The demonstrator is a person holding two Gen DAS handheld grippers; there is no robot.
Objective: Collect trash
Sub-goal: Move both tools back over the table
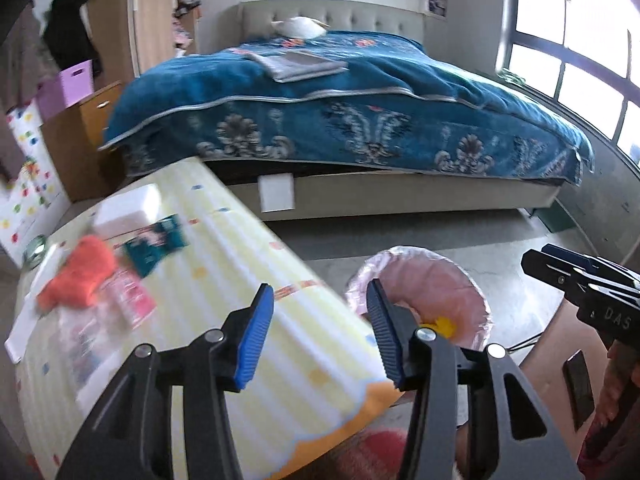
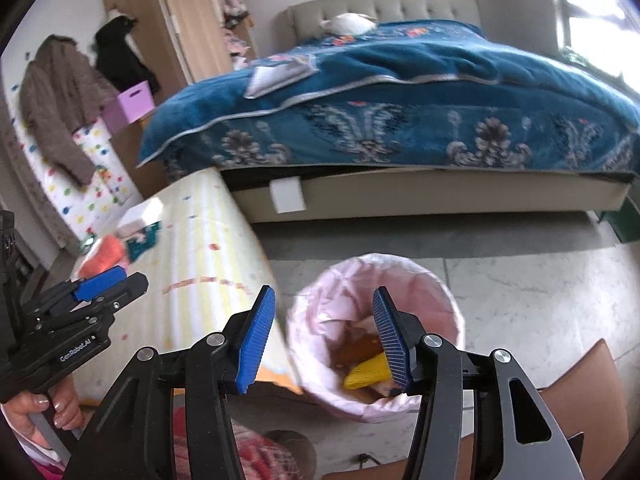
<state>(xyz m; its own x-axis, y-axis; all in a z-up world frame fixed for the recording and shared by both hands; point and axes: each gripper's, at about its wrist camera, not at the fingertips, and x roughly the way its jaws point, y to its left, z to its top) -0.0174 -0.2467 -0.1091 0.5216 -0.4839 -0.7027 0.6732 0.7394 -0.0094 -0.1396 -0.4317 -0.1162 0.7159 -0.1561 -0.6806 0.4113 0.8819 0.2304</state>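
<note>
Nearest the lens in the left wrist view: left gripper [image 1: 320, 330], blue fingers [image 1: 256, 336] spread wide, nothing between them, held above the near corner of the table [image 1: 248, 280] and the rim of the bin [image 1: 432, 280]. Nearest the lens in the right wrist view: right gripper [image 2: 324, 336], fingers [image 2: 390, 340] likewise spread wide and empty, held over the bin [image 2: 436, 292].

Bin stood on the floor [image 2: 540, 300], just beside the table's near right edge, lined with a pink bag [image 2: 320, 320]. Inside it: a yellow scrap [image 2: 366, 374] and some brown and pale pieces, too blurred to name.

Table covered by a pale yellow striped cloth [image 1: 224, 240]. Toward its far left corner lay the remaining litter, well apart from the bin: an orange crumpled piece [image 1: 80, 276], a teal packet [image 1: 156, 246] beside it, a pink wrapper [image 1: 128, 294] just nearer, a clear plastic bag [image 1: 80, 336] at the left edge, and a white box [image 1: 128, 208] behind them all.

Seen from the right wrist camera, left gripper [image 2: 106, 280] at the left, over the table's near edge, held by a hand [image 2: 40, 408] with painted nails. Seen from the left wrist camera, right gripper [image 1: 560, 266] at the far right.

Beyond the table: a bed [image 1: 400, 196] under a blue patterned blanket [image 1: 360, 92], a purple box [image 1: 76, 80] on a wooden cabinet [image 1: 92, 120].
</note>
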